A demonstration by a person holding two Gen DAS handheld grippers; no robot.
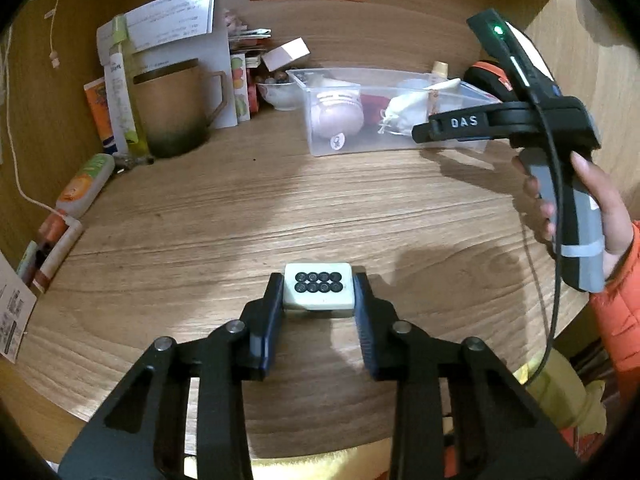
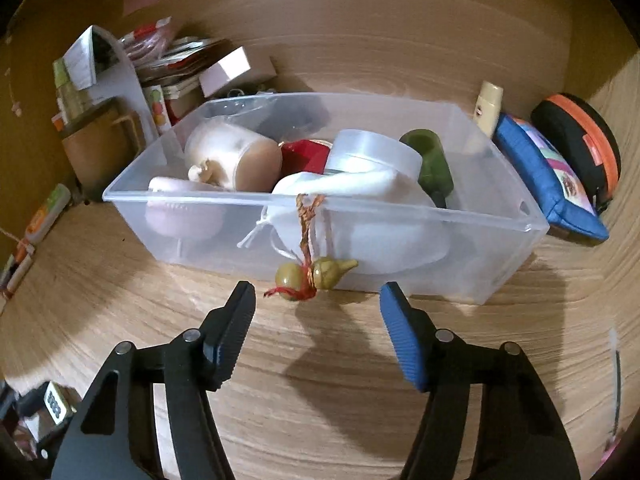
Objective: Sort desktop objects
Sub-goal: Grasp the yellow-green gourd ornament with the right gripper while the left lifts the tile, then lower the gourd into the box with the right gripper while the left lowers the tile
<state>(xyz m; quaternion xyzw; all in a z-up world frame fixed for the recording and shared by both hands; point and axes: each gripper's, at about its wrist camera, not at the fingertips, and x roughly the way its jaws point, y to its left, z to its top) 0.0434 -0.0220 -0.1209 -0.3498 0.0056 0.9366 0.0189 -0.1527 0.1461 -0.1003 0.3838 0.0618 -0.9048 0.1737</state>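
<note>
With my left gripper [image 1: 319, 294] clamped on the white rectangular mahjong tile [image 1: 319, 289] low over the wooden table [image 1: 240, 216] and my right gripper [image 2: 318, 308] wide and empty before the already well-filled clear plastic bin [image 2: 400, 212], I judge the tile not yet binned.

Left gripper [image 1: 319, 294] low over the desk, fingers [image 1: 269, 320] closed in on both sides of a small block. Right gripper [image 2: 318, 312] raised and level, jaws spread wide with nothing between them, handle wrapped by the right hand [image 1: 596, 208].
</note>
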